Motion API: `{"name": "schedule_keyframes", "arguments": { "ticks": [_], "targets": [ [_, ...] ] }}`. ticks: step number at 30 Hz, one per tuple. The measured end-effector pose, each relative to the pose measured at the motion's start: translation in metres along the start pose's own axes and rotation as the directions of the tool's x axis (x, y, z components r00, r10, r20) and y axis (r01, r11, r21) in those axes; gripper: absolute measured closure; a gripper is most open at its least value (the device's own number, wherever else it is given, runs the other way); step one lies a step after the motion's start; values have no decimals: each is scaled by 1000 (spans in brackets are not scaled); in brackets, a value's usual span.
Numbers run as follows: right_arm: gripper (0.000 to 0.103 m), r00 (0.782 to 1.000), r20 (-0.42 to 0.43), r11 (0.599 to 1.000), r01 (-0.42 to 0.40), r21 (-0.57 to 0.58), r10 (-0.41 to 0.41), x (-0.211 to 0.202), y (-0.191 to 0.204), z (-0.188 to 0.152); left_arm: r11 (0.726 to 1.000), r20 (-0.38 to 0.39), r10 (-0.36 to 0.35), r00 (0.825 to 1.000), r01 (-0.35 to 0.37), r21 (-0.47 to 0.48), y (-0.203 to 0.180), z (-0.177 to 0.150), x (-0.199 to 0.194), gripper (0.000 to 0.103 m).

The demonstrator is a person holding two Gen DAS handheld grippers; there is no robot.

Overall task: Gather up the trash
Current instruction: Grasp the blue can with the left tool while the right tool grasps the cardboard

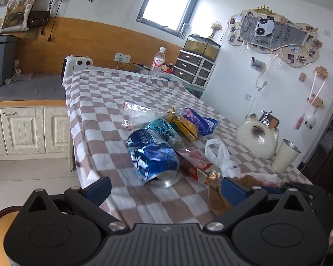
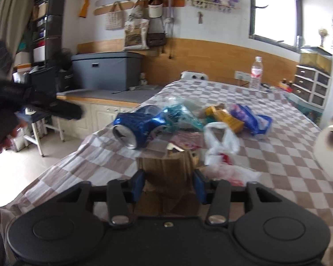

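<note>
At the near edge of a checked tablecloth (image 1: pixel 95 102), a person sorts a heap of litter with a hand-held gripper in each hand. The left gripper (image 1: pixel 164 188) hangs over the table's left edge with its jaws spread wide and nothing between them; the crushed blue can (image 1: pixel 153 157) lies on its side just ahead, mouth toward the camera. To the right, the right gripper (image 2: pixel 168 186) has its blue pads set against both sides of a brown cardboard piece (image 2: pixel 166 168), apparently clamped on it, though blur softens the contact. Doing this step well would mean lifting the cardboard straight up before swinging it away, since a red carton (image 2: pixel 186 141) and a white plastic bag (image 2: pixel 219 139) lie touching or just beyond it and could be dragged along. Behind them sit a yellow box (image 2: pixel 226 115) and a blue wrapper (image 2: pixel 250 117). Open cloth stretches to the far end, where a water bottle (image 2: pixel 256 73) stands well apart. On the right, a ceramic cat (image 1: pixel 257 137) and pale cup (image 1: pixel 285 155) crowd the table edge, so room there is tight.
</note>
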State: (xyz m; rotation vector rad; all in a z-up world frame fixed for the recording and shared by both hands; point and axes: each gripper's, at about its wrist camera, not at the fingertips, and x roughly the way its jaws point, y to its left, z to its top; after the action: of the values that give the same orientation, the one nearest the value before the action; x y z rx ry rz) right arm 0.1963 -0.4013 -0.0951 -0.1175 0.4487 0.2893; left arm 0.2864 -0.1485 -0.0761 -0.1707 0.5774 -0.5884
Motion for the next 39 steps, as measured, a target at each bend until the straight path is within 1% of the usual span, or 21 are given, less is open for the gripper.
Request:
{"name": "schedule_keyframes", "arguments": {
  "ticks": [2,4,7,11,14,18,20,22,23,24,26,28,29,30,32,33,34,35,36,38,39],
  "targets": [
    [58,1000,15,1000,20,2,-20,0,5,-1,1000,-13,6,1000,-7,-18,1,5,11,0],
    [64,999,27,999,40,29,-41,-2,8,-2,999,-28,12,1000,-13,-37,-1,10,22,0],
    [67,997,31,995,73,64,-75,-4,11,-5,998,-47,27,999,-30,-60,-5,18,39,0],
    [69,996,33,991,79,111,-83,-8,13,-12,994,-69,78,995,-82,-67,-9,26,64,0],
    [71,995,37,987,86,138,-91,-14,11,-14,985,-103,97,990,-110,-135,-1,32,81,0],
    [71,995,51,986,79,149,-87,-24,14,-14,960,-140,85,987,-119,-255,13,35,96,1],
    [71,995,57,986,68,150,-77,-32,16,-15,949,-137,69,988,-108,-297,20,35,98,6],
    [71,996,63,986,52,156,-62,-39,17,-17,935,-125,21,992,-64,-350,27,35,99,15],
    [71,996,65,986,43,163,-55,-43,17,-18,926,-119,-4,993,-42,-376,30,33,99,17],
    [70,997,65,985,34,170,-45,-46,17,-19,916,-116,-24,993,-24,-400,32,32,99,20],
    [69,997,70,983,12,186,-26,-51,15,-21,895,-108,-75,991,19,-445,36,30,101,25],
    [67,997,71,980,-3,198,-11,-54,14,-23,868,-93,-141,986,78,-491,38,27,101,32],
    [67,997,72,979,-7,204,-7,-55,15,-24,857,-86,-163,983,98,-507,39,26,100,33],
    [66,997,72,977,-13,211,-2,-56,14,-25,848,-78,-175,981,110,-519,40,26,100,33],
    [64,997,74,974,-19,227,2,-57,12,-25,839,-79,-179,981,111,-532,41,27,101,37],
    [62,997,76,973,-22,231,4,-58,12,-25,836,-82,-179,980,108,-539,42,27,101,41],
    [62,997,78,974,-23,226,5,-59,12,-24,832,-85,-179,980,105,-544,43,28,101,45],
    [62,997,83,976,-24,216,6,-60,13,-23,830,-87,-175,981,99,-549,44,27,102,47],
    [60,996,87,978,-31,204,13,-60,14,-21,830,-93,-171,981,93,-550,44,27,103,50],
    [50,995,91,984,-52,170,36,-62,17,-19,834,-107,-165,980,81,-546,46,25,106,54],
    [43,995,90,988,-54,144,41,-62,18,-16,832,-114,-164,980,75,-549,49,24,109,57]
  ]
}}
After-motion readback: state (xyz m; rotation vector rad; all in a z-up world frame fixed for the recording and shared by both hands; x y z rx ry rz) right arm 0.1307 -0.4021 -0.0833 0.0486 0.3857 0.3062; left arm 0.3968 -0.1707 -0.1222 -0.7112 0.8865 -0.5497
